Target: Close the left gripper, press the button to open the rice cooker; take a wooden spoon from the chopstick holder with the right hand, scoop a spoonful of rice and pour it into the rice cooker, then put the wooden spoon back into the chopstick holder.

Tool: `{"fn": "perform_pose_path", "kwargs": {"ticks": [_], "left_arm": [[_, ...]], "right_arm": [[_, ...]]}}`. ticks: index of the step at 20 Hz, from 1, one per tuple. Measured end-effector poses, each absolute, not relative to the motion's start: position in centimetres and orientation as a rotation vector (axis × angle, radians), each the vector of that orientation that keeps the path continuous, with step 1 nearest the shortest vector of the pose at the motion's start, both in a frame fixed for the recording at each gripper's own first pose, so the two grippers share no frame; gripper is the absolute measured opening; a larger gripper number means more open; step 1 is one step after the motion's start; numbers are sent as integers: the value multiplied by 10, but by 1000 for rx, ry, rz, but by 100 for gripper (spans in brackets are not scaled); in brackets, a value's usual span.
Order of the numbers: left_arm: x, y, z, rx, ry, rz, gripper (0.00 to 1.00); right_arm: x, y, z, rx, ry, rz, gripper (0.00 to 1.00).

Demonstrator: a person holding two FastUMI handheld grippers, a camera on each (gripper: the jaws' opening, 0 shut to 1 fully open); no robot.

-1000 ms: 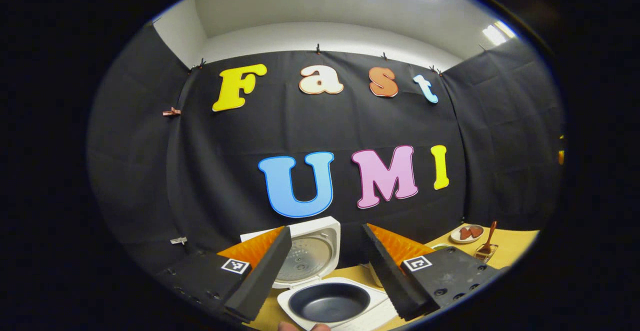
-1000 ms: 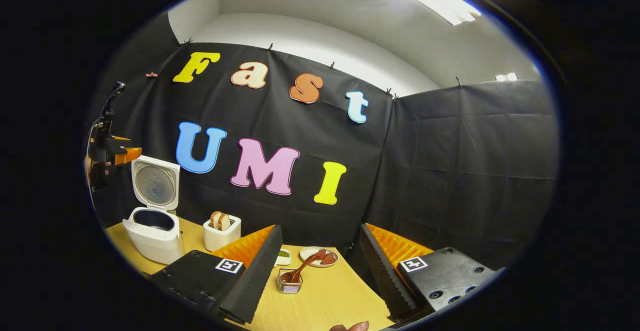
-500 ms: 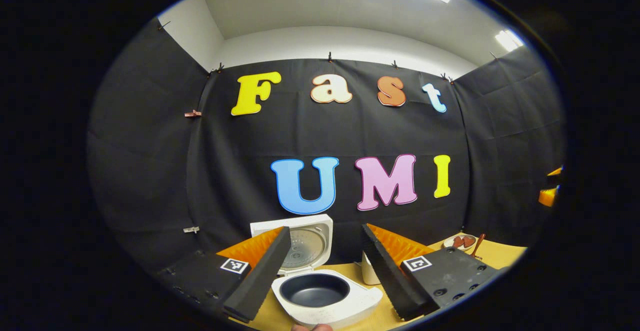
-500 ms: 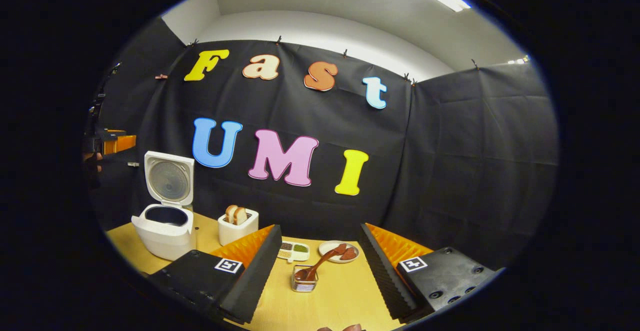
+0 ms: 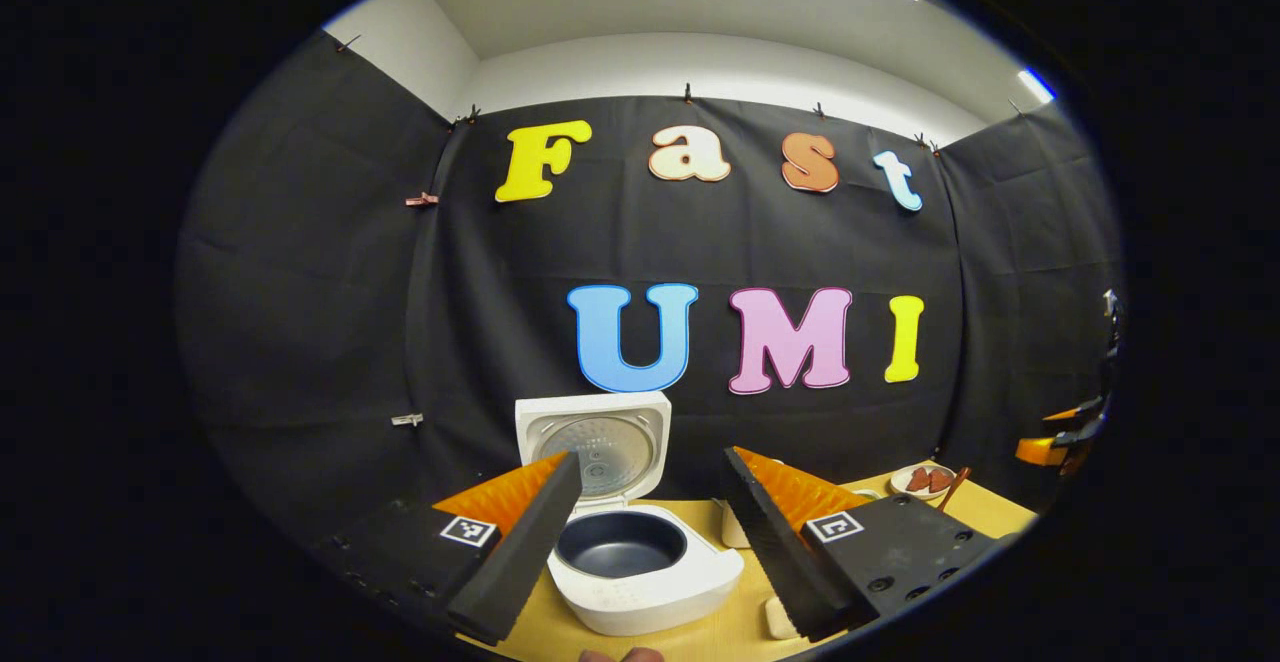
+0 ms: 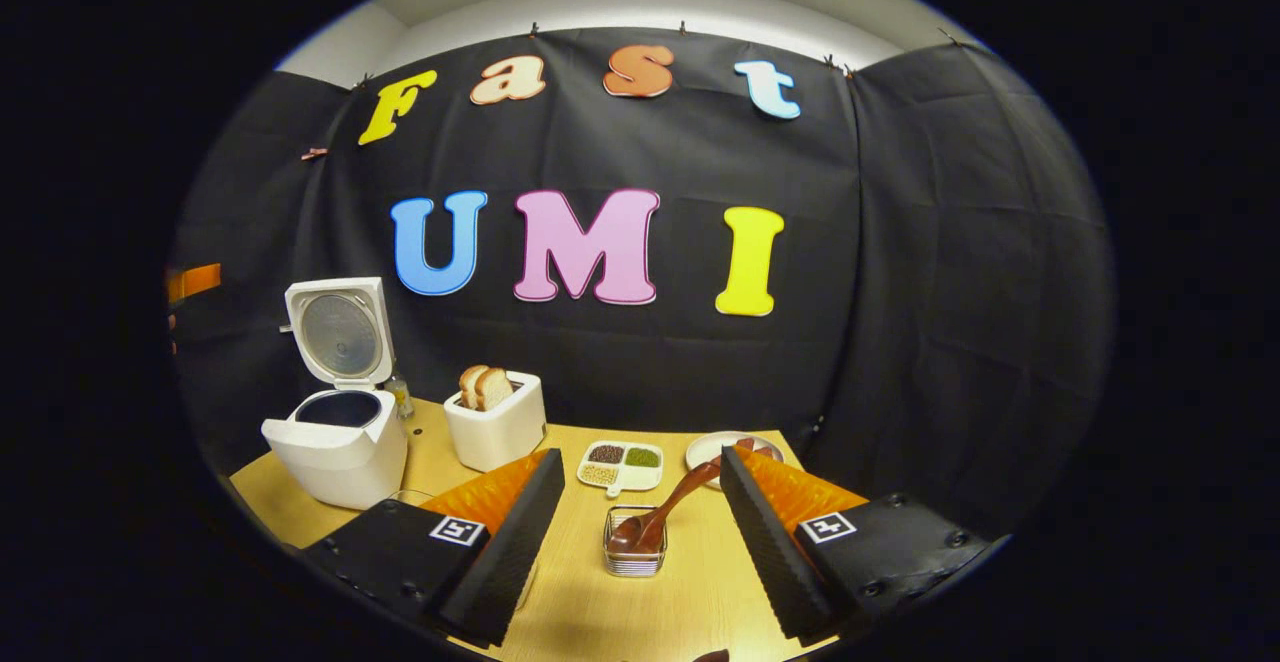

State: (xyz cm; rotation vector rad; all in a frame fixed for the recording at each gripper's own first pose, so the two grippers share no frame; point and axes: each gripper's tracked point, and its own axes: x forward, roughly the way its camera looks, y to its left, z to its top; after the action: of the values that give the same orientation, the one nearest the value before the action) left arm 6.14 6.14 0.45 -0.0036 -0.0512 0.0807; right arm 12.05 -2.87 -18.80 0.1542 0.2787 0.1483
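Rice cooker [image 5: 640,567] stands on the wooden worktop [image 5: 735,632] with its lid [image 5: 598,447] raised upright at the back; the dark inner pot [image 5: 620,542] appears empty. In the left gripper view the left hand-held gripper [image 5: 650,532] hovers just before the cooker with its jaws spread wide and nothing between them; its right finger hides part of a white object behind it, which cannot be identified from here. A fingertip is cut off at the bottom edge.

In the right gripper view the right hand-held gripper [image 6: 640,527] is likewise wide open and grips nothing. Between its fingers, on the worktop, sits the chopstick holder [image 6: 634,554], a small wire basket, with the wooden spoon [image 6: 668,507] leaning in it, handle tilted up to the right. The handle end overlaps a plate [image 6: 712,447] partly covered by the right finger; the plate's contents are hard to make out. Behind the holder lie a divided dish of grains [image 6: 621,464] and a white toaster [image 6: 497,430] holding bread slices. The cooker [image 6: 338,442] stands well apart at left.
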Motion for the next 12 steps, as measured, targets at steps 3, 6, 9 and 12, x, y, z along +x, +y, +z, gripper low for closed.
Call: {"fn": "perform_pose_path", "kwargs": {"ticks": [3,6,9,12], "left_arm": [[63,52,1,24,-32,106,97],[67,39,-3,13,-13,117,97],[72,32,-11,10,16,134,97],[74,27,-14,16,31,137,97]], "right_arm": [[151,-33,-239,211,366,175,94],[176,-34,-290,246,451,190,84],[196,-35,-331,295,522,189,77],[216,-32,-357,334,563,190,77]]}}
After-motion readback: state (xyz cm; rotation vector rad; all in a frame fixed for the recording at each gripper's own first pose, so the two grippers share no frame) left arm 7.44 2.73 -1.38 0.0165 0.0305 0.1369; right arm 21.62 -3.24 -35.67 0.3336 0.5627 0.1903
